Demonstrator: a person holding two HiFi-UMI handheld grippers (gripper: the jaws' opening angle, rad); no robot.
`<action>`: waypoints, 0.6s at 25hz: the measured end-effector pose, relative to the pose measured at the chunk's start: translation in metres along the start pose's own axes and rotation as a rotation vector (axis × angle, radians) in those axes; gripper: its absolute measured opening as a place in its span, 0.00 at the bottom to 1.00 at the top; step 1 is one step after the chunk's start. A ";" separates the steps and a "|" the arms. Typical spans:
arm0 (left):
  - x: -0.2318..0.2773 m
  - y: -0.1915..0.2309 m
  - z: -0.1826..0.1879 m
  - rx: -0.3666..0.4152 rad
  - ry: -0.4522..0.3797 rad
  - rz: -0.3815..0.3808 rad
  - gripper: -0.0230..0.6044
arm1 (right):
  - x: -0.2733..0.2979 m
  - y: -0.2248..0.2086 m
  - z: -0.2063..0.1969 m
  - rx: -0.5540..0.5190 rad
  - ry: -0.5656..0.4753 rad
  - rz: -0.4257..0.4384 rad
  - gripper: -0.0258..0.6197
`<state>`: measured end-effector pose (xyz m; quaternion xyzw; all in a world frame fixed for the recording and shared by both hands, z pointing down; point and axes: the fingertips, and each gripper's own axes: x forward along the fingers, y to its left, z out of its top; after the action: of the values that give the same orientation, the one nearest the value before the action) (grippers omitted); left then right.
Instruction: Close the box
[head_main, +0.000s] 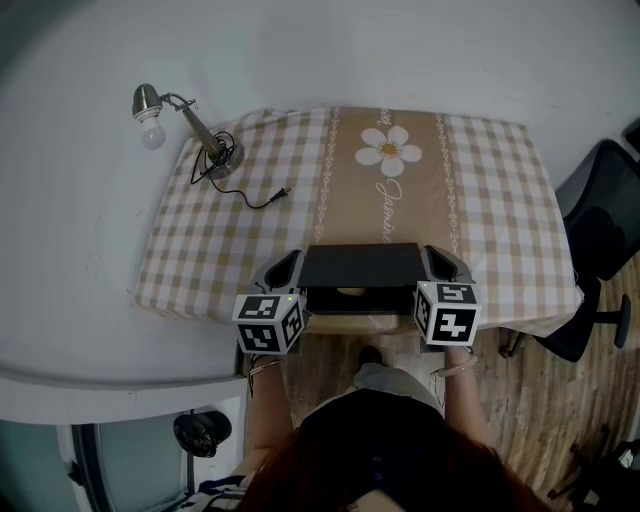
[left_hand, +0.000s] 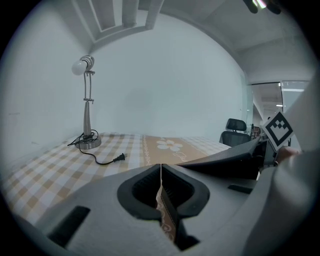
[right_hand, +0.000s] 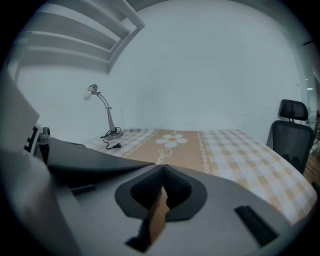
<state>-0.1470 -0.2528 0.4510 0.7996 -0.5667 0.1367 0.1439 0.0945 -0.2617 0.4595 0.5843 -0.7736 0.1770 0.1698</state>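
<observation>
Left tool & right tool each clenched on a thin brown side edge of the box, top half-down. Next, prob.: lower the 2 evenly till shut.

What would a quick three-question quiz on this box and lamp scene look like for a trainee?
1. True or false: the lamp is plugged in.
2. Where does the box sit? A: at the near edge of the table. B: right beside the lamp. C: on a chair.
3. Fill in: the left claw and the right claw are both ___ on thin edges at the box's sides.
Key: 1 false, its plug lies loose on the table. 2 A. 3 shut.
</observation>
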 end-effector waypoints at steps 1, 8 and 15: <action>0.000 0.000 -0.001 -0.002 0.001 -0.003 0.08 | -0.001 0.001 -0.001 -0.002 0.000 0.002 0.07; -0.003 -0.009 -0.008 0.009 0.018 -0.034 0.08 | -0.006 0.003 -0.003 -0.012 -0.006 0.000 0.07; -0.008 -0.011 -0.009 0.023 0.022 -0.040 0.08 | -0.012 0.006 -0.005 -0.023 -0.003 0.003 0.07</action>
<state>-0.1398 -0.2385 0.4552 0.8108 -0.5474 0.1491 0.1439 0.0925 -0.2476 0.4578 0.5816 -0.7766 0.1675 0.1750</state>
